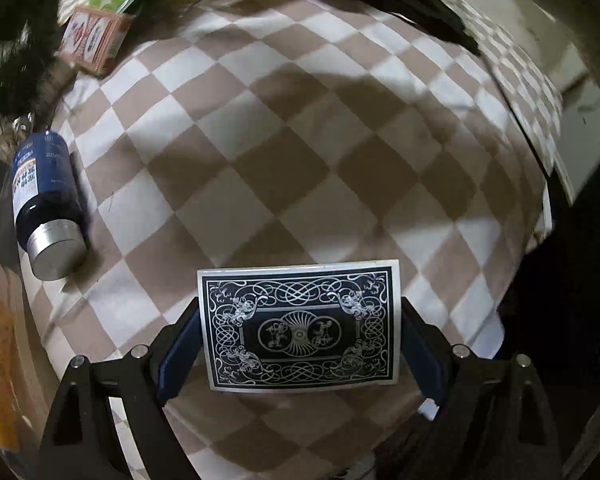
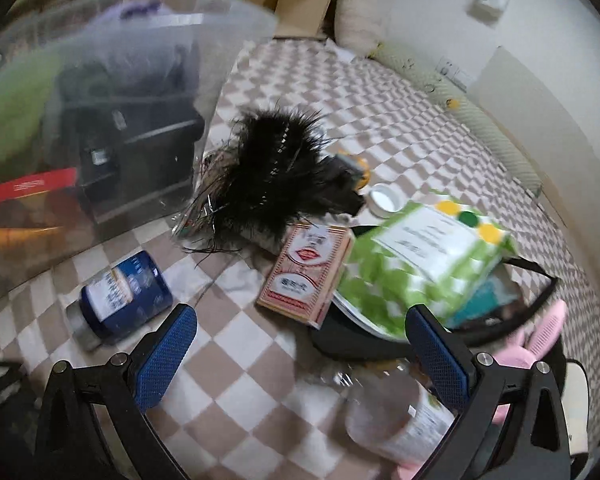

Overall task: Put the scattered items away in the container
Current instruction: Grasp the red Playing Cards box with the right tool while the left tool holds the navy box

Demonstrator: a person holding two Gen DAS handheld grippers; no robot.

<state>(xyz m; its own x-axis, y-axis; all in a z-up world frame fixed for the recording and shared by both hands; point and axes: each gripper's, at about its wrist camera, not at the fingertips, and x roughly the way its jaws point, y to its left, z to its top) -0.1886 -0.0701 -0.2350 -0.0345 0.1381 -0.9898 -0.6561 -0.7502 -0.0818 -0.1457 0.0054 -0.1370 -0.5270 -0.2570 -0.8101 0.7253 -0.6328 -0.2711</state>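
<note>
My left gripper [image 1: 300,344] is shut on a dark blue patterned card box [image 1: 300,326], held flat above the checkered cloth [image 1: 284,152]. A blue bottle with a silver cap [image 1: 46,200] lies at the left; it also shows in the right wrist view [image 2: 120,298]. My right gripper [image 2: 300,344] is open and empty over the cloth. Ahead of it lie a red-and-cream box [image 2: 306,270], a black feather bundle [image 2: 272,176] and a green-and-white packet [image 2: 416,256]. A clear plastic container [image 2: 100,120] stands at the left with items inside.
A clear bottle [image 2: 392,420] lies under the right gripper. A pink comb [image 2: 540,332], a black strap [image 2: 532,304] and a white lid [image 2: 384,200] lie to the right. The cloth's edge [image 1: 532,152] runs along the right of the left wrist view.
</note>
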